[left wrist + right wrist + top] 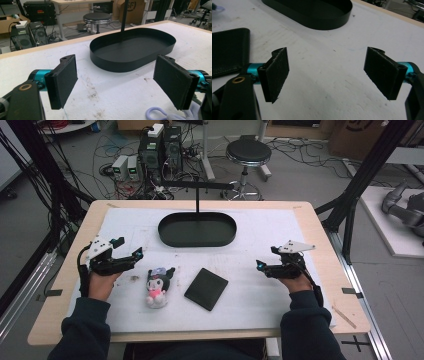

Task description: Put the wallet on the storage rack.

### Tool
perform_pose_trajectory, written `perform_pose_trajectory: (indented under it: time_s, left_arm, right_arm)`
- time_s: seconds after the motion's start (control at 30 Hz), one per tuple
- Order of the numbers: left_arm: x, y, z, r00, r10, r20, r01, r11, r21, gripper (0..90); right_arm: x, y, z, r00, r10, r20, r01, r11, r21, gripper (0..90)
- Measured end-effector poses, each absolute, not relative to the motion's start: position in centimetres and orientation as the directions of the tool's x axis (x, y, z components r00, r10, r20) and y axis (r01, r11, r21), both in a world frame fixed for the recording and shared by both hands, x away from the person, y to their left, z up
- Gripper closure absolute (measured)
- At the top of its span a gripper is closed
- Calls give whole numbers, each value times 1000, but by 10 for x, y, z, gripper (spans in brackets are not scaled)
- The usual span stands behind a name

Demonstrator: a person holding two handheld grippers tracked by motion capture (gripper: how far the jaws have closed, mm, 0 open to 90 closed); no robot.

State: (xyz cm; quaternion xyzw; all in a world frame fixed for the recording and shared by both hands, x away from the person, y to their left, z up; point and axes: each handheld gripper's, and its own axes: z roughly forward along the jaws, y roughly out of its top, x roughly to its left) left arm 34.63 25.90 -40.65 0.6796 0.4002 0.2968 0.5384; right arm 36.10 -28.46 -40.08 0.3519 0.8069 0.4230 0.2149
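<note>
A black oval tray (197,230) lies on the white mat at the table's back middle, with a thin black post rising behind it. A small plush toy (158,287) with black ears and a pink bow lies near the front. A flat black leather wallet (206,288) rests to its right. My left gripper (129,247) hovers open, left of the plush, with nothing between its pads (63,80). My right gripper (266,257) stands open over bare mat, right of the wallet (229,50). The tray (112,63) lies ahead of the left jaws.
The white mat (280,230) covers most of the wooden table. The tray's wall (324,23) sits far ahead of my right gripper (327,72). A lilac loop (156,113) of the plush peeks in by the left gripper's right jaw. A stool (248,154), computers and cables stand behind the table.
</note>
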Motion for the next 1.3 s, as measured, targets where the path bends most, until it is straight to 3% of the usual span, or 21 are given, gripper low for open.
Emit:
perform_pose_trajectory:
  time_s: [0.57, 0.77, 1.03, 1.3]
  left_arm:
    - [347, 259, -410, 503, 864, -30, 240, -106, 965, 192]
    - [347, 259, -410, 501, 865, -32, 247, -108, 963, 194]
    - [348, 258, -411, 499, 866, -32, 255, -111, 961, 196]
    - [348, 257, -412, 502, 865, -30, 259, -117, 959, 197]
  right_arm:
    - [361, -223, -408, -821, 568, 53, 352, 432, 830, 282]
    - [360, -196, -423, -869, 493, 48, 346, 534, 771, 317]
    - [359, -180, -427, -893, 440, 94, 351, 550, 758, 319]
    - [363, -169, -440, -902, 417, 111, 374, 626, 685, 325]
